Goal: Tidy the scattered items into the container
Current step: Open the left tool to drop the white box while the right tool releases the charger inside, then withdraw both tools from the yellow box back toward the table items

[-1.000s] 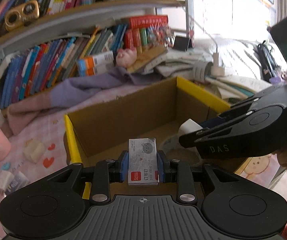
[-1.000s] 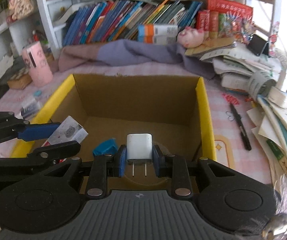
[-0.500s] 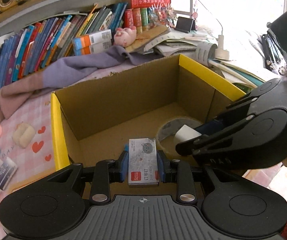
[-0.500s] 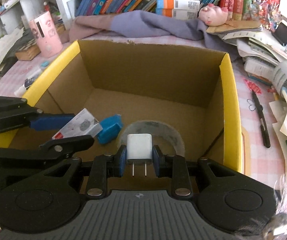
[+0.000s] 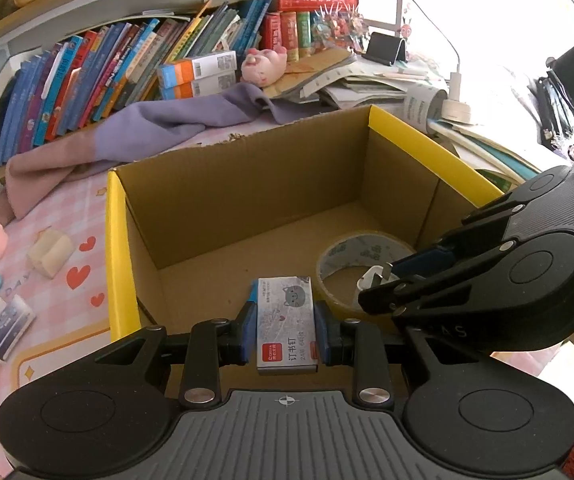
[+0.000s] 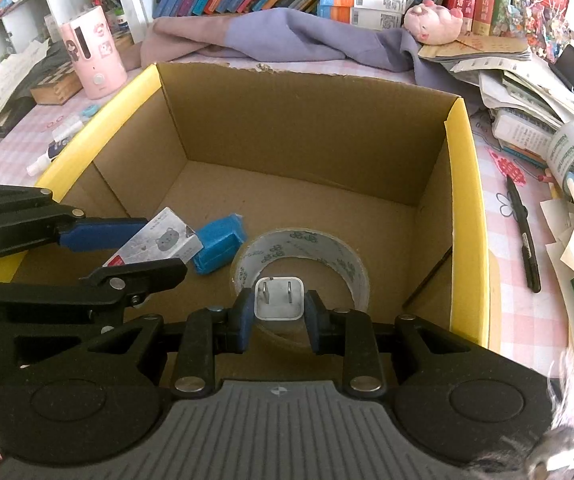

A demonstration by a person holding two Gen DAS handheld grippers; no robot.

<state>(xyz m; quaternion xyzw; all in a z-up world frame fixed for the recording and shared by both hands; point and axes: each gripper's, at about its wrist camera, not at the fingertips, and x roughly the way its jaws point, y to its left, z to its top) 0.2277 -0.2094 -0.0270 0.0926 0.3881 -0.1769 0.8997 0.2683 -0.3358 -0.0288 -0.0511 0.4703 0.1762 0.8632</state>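
A cardboard box with yellow rims (image 5: 116,240) (image 6: 463,208) stands on the pink checked table. My left gripper (image 5: 286,326) is shut on a grey staple box (image 5: 286,320) (image 6: 155,242), held inside the box near its front left. My right gripper (image 6: 279,312) is shut on a white plug adapter (image 6: 279,299) (image 5: 371,278), prongs up, just over a clear tape roll (image 6: 299,258) (image 5: 361,252) on the box floor. A blue eraser (image 6: 219,242) lies on the floor beside the roll.
A black pen (image 6: 523,232) and paper stacks (image 6: 567,184) lie right of the box. A glue tube (image 5: 1,328), a cream block (image 5: 49,250) and a pink dispenser (image 6: 91,50) sit to its left. A purple cloth (image 6: 287,38) and books are behind.
Both grippers have moved down into the box with their items. The plug adapter has tipped so that its prongs point up, and it hangs closer to the tape roll.
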